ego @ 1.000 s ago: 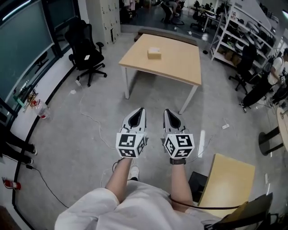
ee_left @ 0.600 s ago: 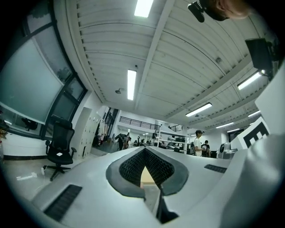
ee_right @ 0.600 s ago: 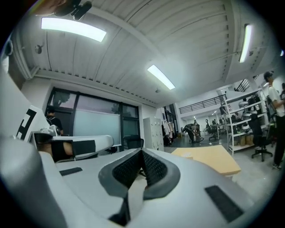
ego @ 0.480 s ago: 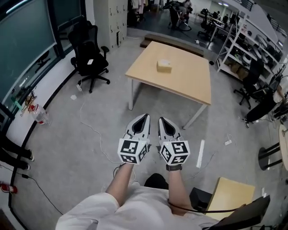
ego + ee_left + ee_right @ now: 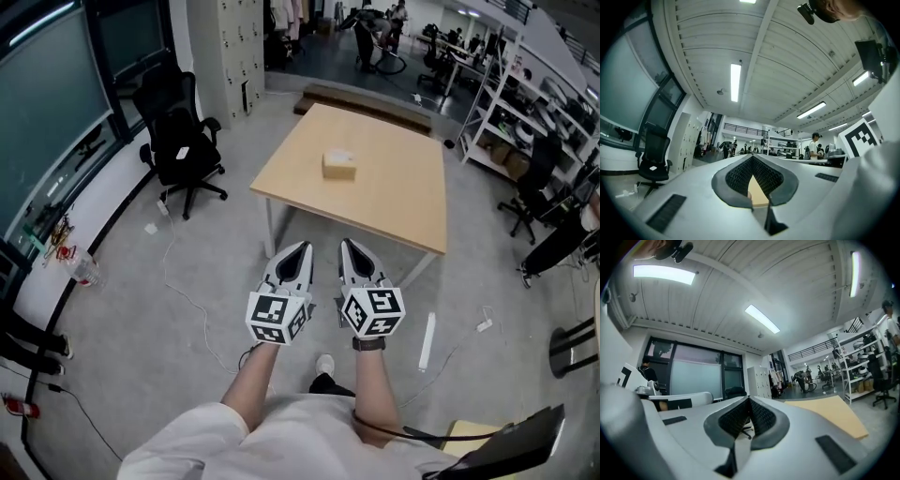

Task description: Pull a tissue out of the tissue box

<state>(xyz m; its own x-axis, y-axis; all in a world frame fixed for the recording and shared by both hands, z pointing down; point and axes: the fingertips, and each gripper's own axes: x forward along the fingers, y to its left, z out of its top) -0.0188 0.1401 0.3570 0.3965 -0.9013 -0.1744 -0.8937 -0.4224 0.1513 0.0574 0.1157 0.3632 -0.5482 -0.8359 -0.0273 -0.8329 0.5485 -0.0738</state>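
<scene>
Far across the pale wooden table (image 5: pixel 398 211), toward its far left part, sits the small cream cardboard tissue box (image 5: pixel 339 164). It stands alone on the top, with its long side running left to right. Both handheld tools are well apart from it, close to the table's near edge. The white two-jaw left gripper (image 5: pixel 298 249) and the white two-jaw right gripper (image 5: pixel 350 246) point side by side toward the box. Each has its jaws pressed together with nothing between them (each gripper's own view shows the ribbed inner faces meeting at the tips). The box lies ahead of and beyond both, almost in line with the right gripper, so that one looks marginally nearer. No tissue is drawn yet, and I judge that the reach across the table has to come first.
</scene>
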